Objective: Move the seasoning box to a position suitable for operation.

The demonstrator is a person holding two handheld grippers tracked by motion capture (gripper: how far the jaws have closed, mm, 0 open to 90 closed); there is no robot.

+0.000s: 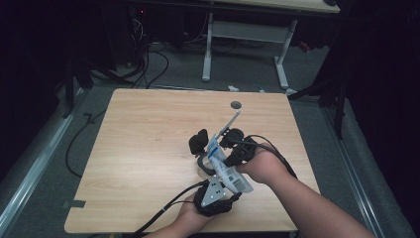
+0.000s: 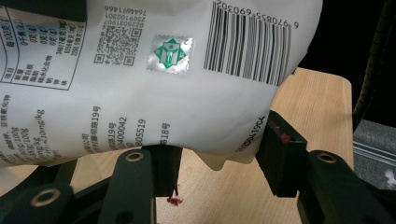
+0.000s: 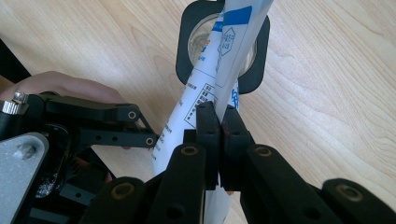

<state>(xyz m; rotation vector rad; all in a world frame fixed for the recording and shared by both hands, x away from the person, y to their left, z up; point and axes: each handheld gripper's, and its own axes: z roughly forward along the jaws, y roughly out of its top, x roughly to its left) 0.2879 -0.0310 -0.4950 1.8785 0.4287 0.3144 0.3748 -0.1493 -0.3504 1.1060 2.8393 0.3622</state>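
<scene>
**Inspector:** White plastic, printed: the pouch (image 1: 225, 166) is held above the pale wooden counter (image 1: 138, 148), right of centre in the high view, slanting from lower right up toward the middle of the frame. Who has hold of it?

**Assistant:** The right gripper (image 3: 220, 122). In the right gripper view its jaws are pressed together on a flattened edge of the pouch, pinching it firmly. That is the carrying grip, in my judgement.

**Inspector:** And the left gripper (image 2: 219, 158)?

**Assistant:** Its jaws stand spread on either side of the pouch's bottom corner, at the lower middle of the left gripper view. One pad (image 2: 280, 149) sits at the rounded edge; I cannot tell whether it presses. I would call it a steadying position, not a grip.

**Inspector:** What lies beneath?

**Assistant:** A black square holder (image 3: 223, 46) with a round opening, resting on the counter at the top of the right gripper view. The pouch's far end crosses over that opening. Whether it touches the rim, I cannot say.

**Inspector:** So why the tilt?

**Assistant:** Likely to aim the narrow end at the opening while the heavier barcode end is supported from below. A thin white strip (image 1: 233, 120) rises from the pouch's upper end toward a small grey disc (image 1: 236, 104) near the counter's far edge; its purpose is unclear.

**Inspector:** Risk?

**Assistant:** The soft pouch could sag sideways off the opening if the lower support shifts.
</scene>
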